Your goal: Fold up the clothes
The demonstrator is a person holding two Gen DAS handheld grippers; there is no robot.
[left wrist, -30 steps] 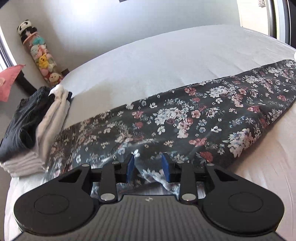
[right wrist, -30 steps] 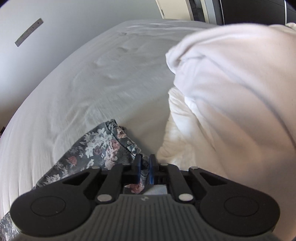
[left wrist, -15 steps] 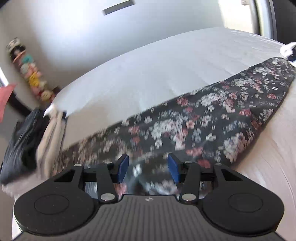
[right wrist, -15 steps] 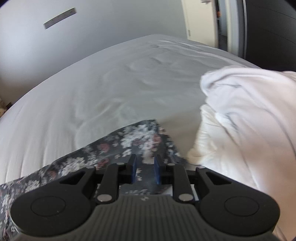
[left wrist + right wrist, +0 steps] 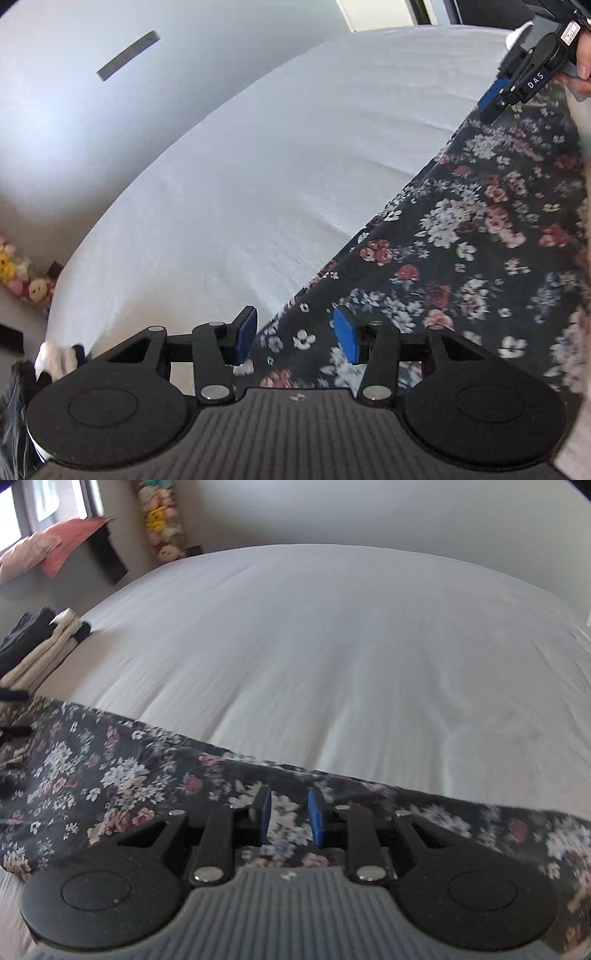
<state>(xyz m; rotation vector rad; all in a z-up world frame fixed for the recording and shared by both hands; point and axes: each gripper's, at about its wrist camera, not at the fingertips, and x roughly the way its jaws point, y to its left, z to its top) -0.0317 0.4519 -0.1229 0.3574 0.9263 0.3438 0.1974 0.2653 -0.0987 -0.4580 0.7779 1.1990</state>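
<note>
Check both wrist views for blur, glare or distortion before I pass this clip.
Left wrist view: strong fisheye bending of the bed, glare on the wall, floral garment fairly sharp. Right wrist view: motion smear across the floral garment; plush toys soft.

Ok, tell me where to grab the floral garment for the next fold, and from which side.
Grip the floral garment along its long far edge, where dark cloth meets the white bedsheet. That edge lies flat, straight and exposed. Come in low from the near side, over the cloth. The left gripper and right gripper both hang open over it, spaced along its length, probably well placed for that.
</note>
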